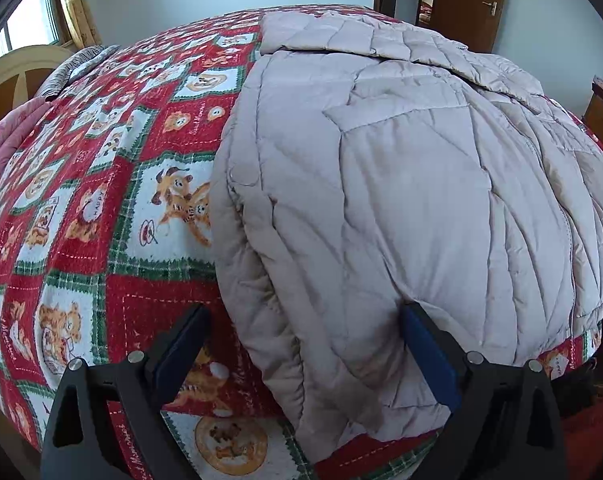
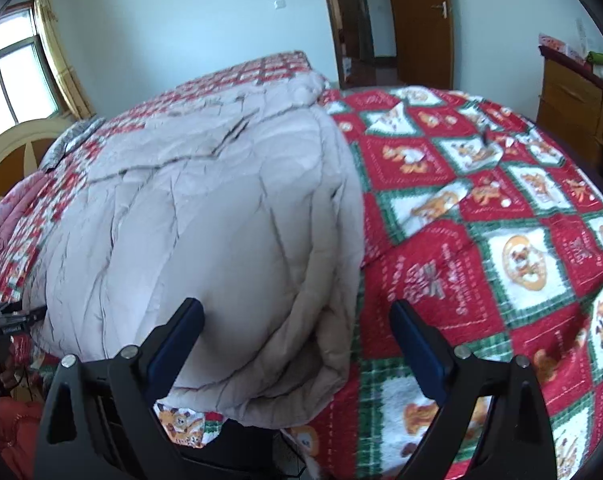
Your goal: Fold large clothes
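A large beige quilted down coat (image 1: 401, 184) lies spread on a red, green and white bear-print bedspread (image 1: 101, 208). In the left wrist view my left gripper (image 1: 305, 316) is open, its fingers straddling the coat's near left hem corner just above the bed. In the right wrist view the same coat (image 2: 221, 216) fills the left half of the bed. My right gripper (image 2: 297, 312) is open, its fingers on either side of the coat's near right hem corner. Neither gripper holds fabric.
A pink quilt (image 1: 1, 148) and a striped pillow (image 1: 73, 68) lie at the headboard on the left. A wooden door (image 2: 417, 20) stands beyond the bed. A wooden dresser (image 2: 577, 96) stands at the right. The bedspread (image 2: 501, 216) lies bare right of the coat.
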